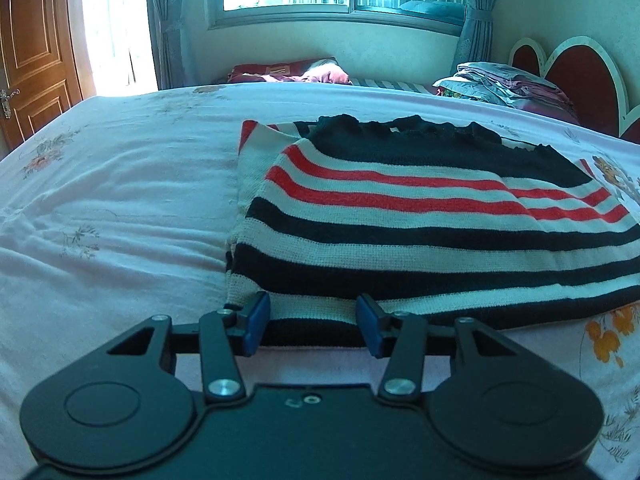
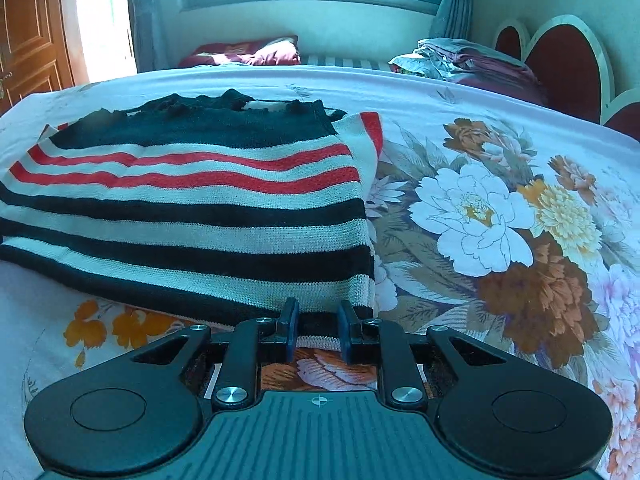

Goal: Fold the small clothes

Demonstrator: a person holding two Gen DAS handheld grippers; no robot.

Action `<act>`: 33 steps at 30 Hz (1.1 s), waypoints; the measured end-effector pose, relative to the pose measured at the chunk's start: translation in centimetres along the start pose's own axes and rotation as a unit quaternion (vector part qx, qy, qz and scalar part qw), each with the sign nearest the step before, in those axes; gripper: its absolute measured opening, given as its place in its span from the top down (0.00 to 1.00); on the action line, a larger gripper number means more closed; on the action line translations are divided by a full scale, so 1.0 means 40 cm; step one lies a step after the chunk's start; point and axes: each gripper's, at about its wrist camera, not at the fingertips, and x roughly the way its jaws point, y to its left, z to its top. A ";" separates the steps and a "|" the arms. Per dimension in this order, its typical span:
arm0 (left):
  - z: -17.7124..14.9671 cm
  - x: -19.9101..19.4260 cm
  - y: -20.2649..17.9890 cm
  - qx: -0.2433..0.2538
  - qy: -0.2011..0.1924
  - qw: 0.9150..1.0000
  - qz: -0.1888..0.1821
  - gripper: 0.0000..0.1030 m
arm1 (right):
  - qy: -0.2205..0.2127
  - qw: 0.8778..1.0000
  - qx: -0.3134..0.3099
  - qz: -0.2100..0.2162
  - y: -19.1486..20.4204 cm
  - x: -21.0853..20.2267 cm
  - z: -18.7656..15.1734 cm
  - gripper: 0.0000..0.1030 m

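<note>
Blue-padded fingers [image 1: 256, 316] on the left gripper [image 1: 314, 320] sit spread at the bottom centre of the left wrist view, with the hem of the black, white and red striped knit sweater [image 1: 420, 216] lying between them. The pads straddle the edge but don't look pressed onto it, so I'd call that a loose bracket, not a pinch. The sweater fills the middle and right of the frame, flat on the pale pink floral bedsheet [image 1: 120, 200], sleeves apparently tucked in already. A stack of folded bedding [image 1: 500, 84] sits upper right, near the heart-shaped red headboard [image 1: 580, 68].

Over in the right wrist view, the right gripper [image 2: 318, 330] is also bottom centre, its fingers [image 2: 289, 320] much closer together but with a gap showing between the pads. The sweater's lower right corner sits at the tips; I can't tell for sure whether any fabric is actually caught.

My guess on the why: both grippers are lined up along the near hem, one toward each corner, so the bottom edge can be lifted evenly and folded up toward the collar.
</note>
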 end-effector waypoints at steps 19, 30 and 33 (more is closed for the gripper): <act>0.007 0.007 -0.015 0.021 0.014 1.000 0.010 0.53 | -0.005 1.000 -0.012 -0.014 0.012 0.003 -0.008 0.82; -0.036 -0.107 0.077 -0.122 0.000 0.991 -0.050 0.21 | 0.004 1.000 -0.026 -0.010 0.018 -0.016 0.002 0.71; -0.086 -0.089 0.129 -0.222 0.021 0.970 -0.102 0.48 | -0.041 0.999 -0.007 0.001 0.031 -0.083 -0.004 0.45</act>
